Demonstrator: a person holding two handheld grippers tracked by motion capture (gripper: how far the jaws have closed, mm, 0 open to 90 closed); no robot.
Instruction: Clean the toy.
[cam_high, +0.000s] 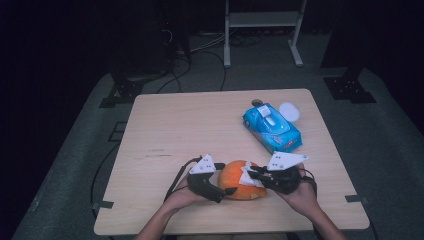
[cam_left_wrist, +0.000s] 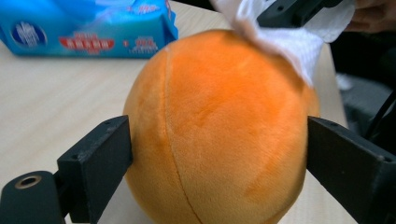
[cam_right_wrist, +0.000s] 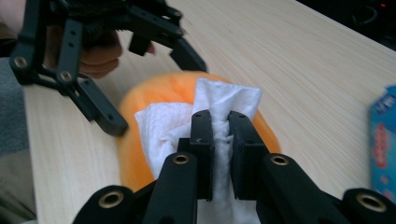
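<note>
1. My left gripper (cam_high: 226, 191) has its jaws spread wide around the orange plush ball (cam_high: 242, 180), one on each side and touching its sides.
2. The ball sits on the table (cam_high: 175, 130) near the near edge, between my two hands.
3. My right gripper (cam_high: 254, 174) is clamped narrow on a white tissue (cam_right_wrist: 210, 116), which lies against the top of the ball.
4. A blue tissue pack (cam_high: 272, 127) lies farther off to the right, well apart from the ball.
</note>
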